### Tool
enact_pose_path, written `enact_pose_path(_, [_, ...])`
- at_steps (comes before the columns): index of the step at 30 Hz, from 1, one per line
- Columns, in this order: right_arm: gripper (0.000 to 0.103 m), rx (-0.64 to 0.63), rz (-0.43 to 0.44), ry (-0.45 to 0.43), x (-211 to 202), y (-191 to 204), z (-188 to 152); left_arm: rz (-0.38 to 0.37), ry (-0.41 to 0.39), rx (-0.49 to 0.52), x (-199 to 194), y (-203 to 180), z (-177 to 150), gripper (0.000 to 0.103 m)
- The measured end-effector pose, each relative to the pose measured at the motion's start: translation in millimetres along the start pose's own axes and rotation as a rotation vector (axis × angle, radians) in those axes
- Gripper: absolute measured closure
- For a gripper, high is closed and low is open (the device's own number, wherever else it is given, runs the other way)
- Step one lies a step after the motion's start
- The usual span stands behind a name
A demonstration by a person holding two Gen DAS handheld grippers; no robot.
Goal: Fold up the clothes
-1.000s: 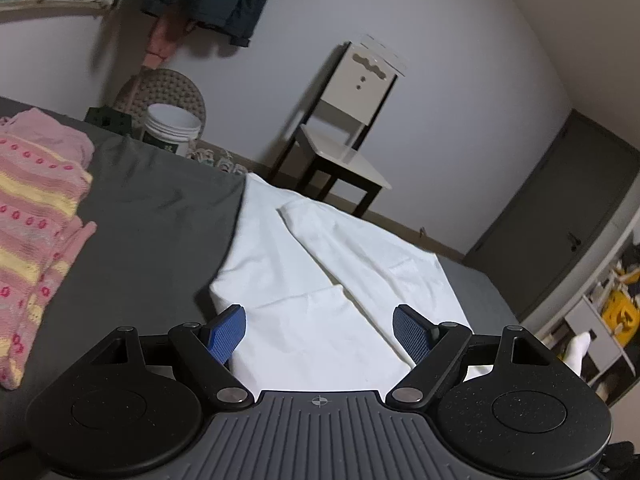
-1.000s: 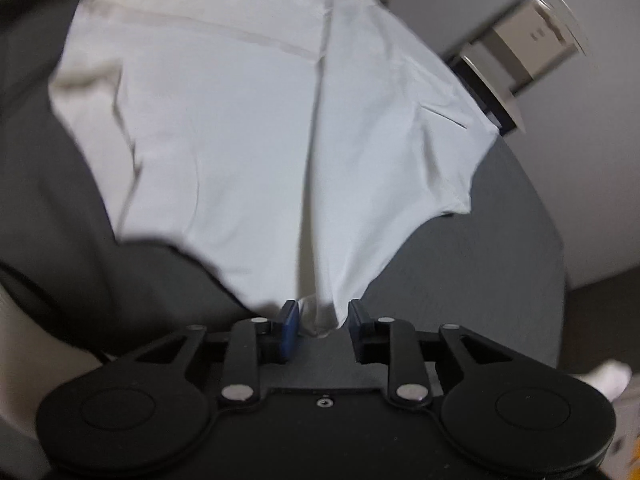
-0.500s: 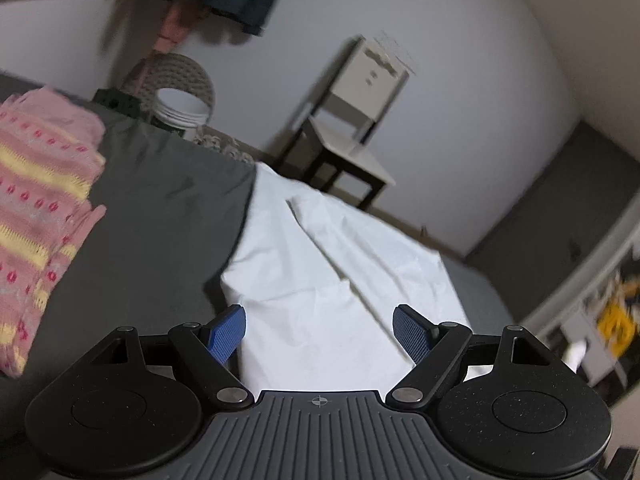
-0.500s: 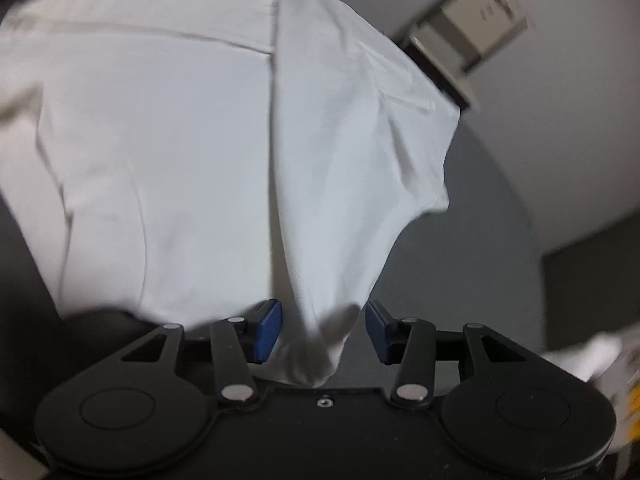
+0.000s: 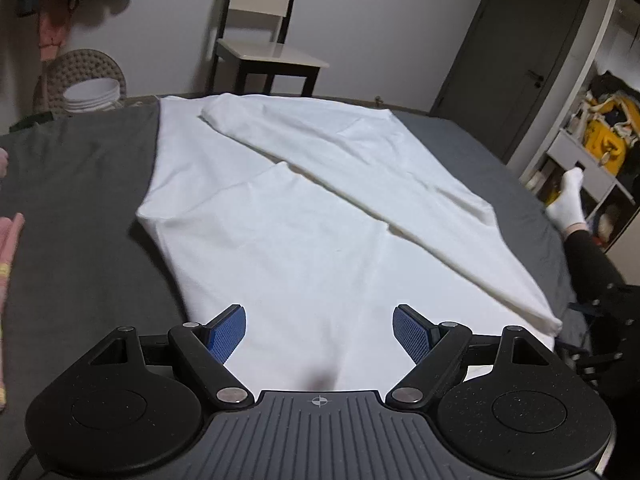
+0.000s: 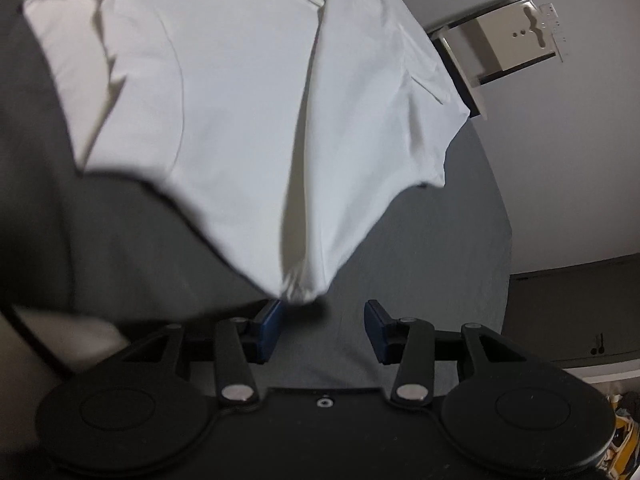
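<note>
A white shirt (image 5: pixel 304 216) lies spread on the grey bed cover (image 5: pixel 80 184), with one side folded diagonally over its middle. My left gripper (image 5: pixel 319 334) hovers open just above the shirt's near edge, nothing between its blue pads. In the right wrist view the same white shirt (image 6: pixel 240 100) fills the upper part, its near corner (image 6: pixel 300 292) lying loose just ahead of the fingertips. My right gripper (image 6: pixel 324 328) is open over the grey cover, holding nothing.
A pink and yellow striped garment (image 5: pixel 8 248) lies at the bed's left edge. Behind the bed stand a white chair (image 5: pixel 264 40) and a white bucket (image 5: pixel 92 96). A door (image 5: pixel 516 60) and shelves (image 5: pixel 592 128) are on the right. A person's socked foot (image 5: pixel 568 200) shows at the bed's right edge.
My right gripper let go of the shirt corner, opened wide and drew back a little. The left wrist view swung to the right and now faces the shirt squarely; its gripper stayed open.
</note>
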State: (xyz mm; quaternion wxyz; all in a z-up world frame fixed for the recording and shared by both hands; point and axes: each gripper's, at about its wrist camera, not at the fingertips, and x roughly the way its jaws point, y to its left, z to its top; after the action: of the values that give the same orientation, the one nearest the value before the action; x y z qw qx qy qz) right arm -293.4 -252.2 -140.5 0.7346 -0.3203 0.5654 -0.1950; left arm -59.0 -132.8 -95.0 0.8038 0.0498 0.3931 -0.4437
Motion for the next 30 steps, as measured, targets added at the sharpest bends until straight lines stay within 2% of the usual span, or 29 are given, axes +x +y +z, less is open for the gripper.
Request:
enact_pose_path(4, [0.059, 0.04, -0.005, -0.077, -14.7, -6.9, 7.1, -0.006, -0.015, -0.015, -4.1, 1.1, -0.1, 0.022])
enact_pose_path(9, [0.057, -0.04, -0.066, -0.139, 1.8, 9.6, 26.2, -0.008, -0.018, 0.0, -1.8, -2.5, -0.7, 0.022])
enact_pose_path(13, [0.057, -0.136, -0.154, -0.076, 21.0, 19.7, 18.9, 0.005, -0.008, -0.001, -0.1, -1.3, -2.8, 0.022])
enact_pose_path(18, [0.059, -0.128, -0.104, -0.04, 9.7, 20.8, 12.2, 0.01, -0.014, -0.017, -0.9, 1.9, -0.6, 0.022])
enact_pose_path(22, [0.059, -0.119, -0.04, -0.009, -11.5, 9.9, 20.2, 0.001, -0.037, -0.031, -3.9, 1.5, 1.1, 0.022])
enact_pose_path(23, [0.059, -0.083, -0.011, -0.036, -20.4, 0.4, 26.1, 0.003, -0.044, -0.034, -4.8, 1.7, 1.4, 0.022])
enact_pose_path(25, [0.049, 0.004, 0.045, -0.123, -36.6, -20.9, 42.0, 0.009, -0.063, -0.054, -7.1, 4.7, 2.9, 0.022])
enact_pose_path(27, [0.042, 0.076, 0.121, -0.254, -48.4, -42.6, 65.4, 0.009, -0.093, -0.088, -10.3, 9.0, 5.1, 0.022])
enact_pose_path(29, [0.042, 0.152, 0.212, -0.363, -52.4, -65.5, 97.9, -0.002, -0.138, -0.143, -14.7, 15.7, 9.2, 0.022])
enact_pose_path(30, [0.045, 0.181, 0.255, -0.408, -51.3, -75.3, 115.4, -0.006, -0.159, -0.169, -16.8, 19.3, 11.5, 0.022])
